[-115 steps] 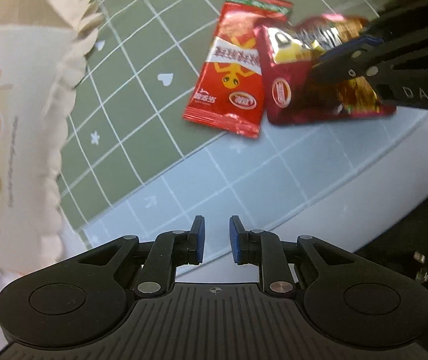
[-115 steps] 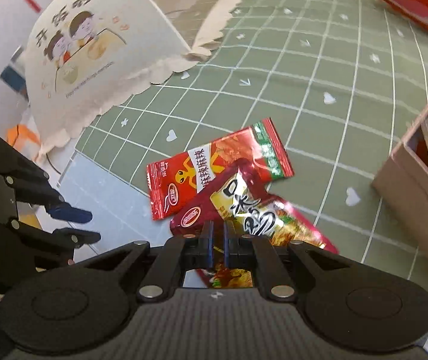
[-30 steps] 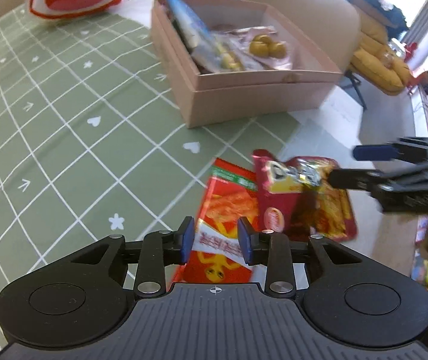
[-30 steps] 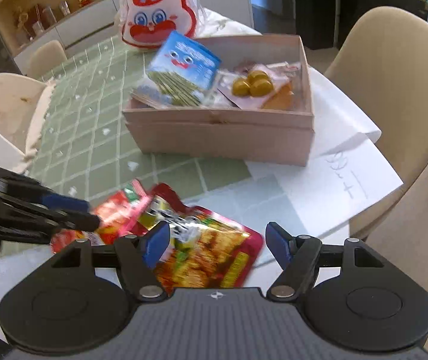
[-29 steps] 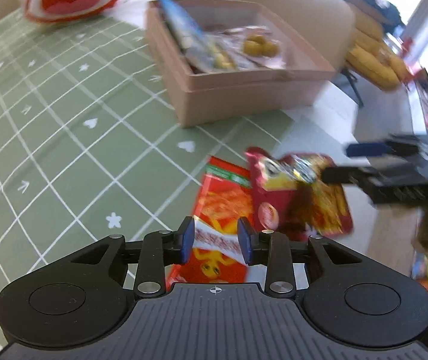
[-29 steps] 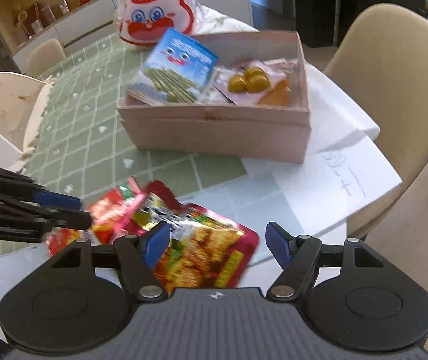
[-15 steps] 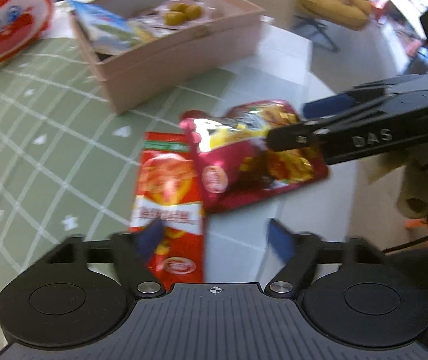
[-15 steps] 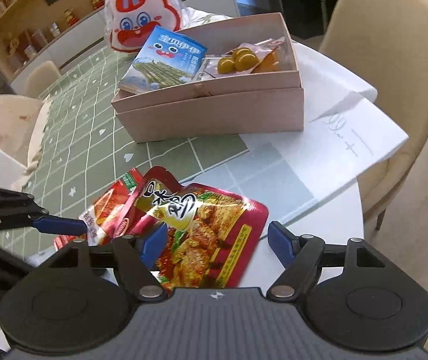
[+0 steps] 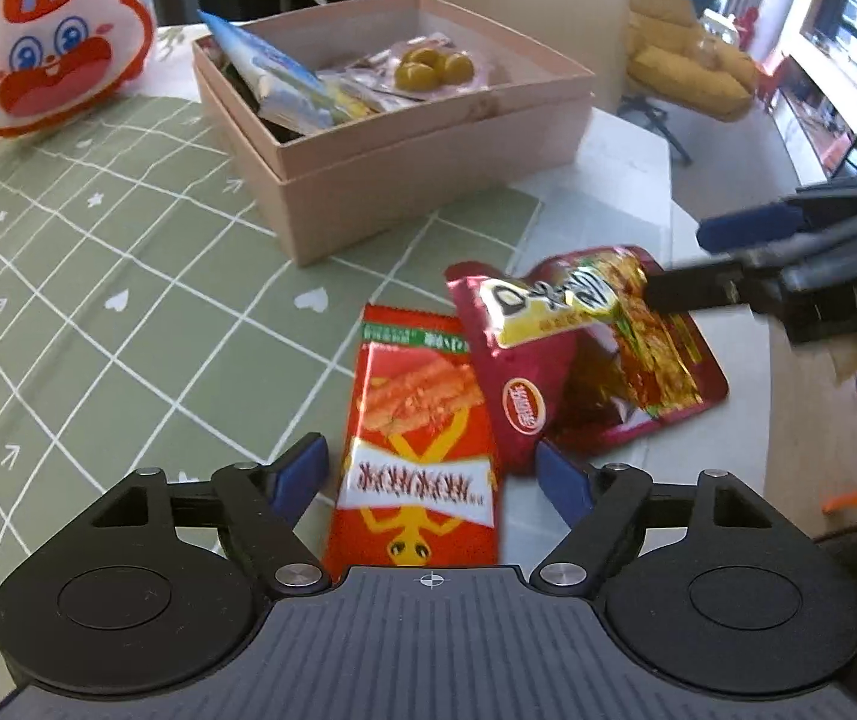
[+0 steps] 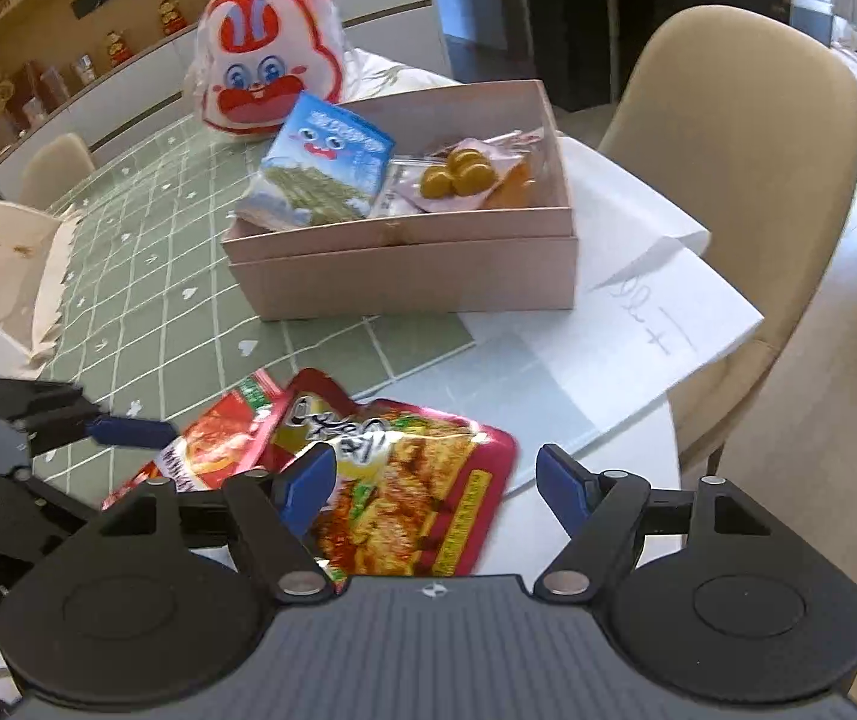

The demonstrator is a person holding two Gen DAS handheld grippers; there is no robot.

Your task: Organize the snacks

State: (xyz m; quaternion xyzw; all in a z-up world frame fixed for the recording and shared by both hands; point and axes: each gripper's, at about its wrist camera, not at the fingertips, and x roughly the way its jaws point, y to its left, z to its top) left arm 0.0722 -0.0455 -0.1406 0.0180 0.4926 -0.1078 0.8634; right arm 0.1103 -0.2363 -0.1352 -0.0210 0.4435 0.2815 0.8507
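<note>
Red snack packet (image 9: 422,438) lies flat beside the pink box (image 9: 428,180), overlapped by a maroon packet (image 9: 584,354). Left gripper (image 9: 431,471), jaws just sprung wide, grips nothing; right gripper (image 10: 428,486) gapes empty too

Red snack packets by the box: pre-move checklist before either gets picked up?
1. Left tongs open: ok; jaws have just been opening, and the orange-red packet lies loose between them.
2. Right tongs open: ok, nothing gripped.
3. Packets separate: not ok, the dark red packet overlaps the orange-red one.
4. Room in the pink box: cannot tell; a blue packet and a bag of yellow-green pieces are already inside.
5. Both packets fully on the table: ok.
</note>
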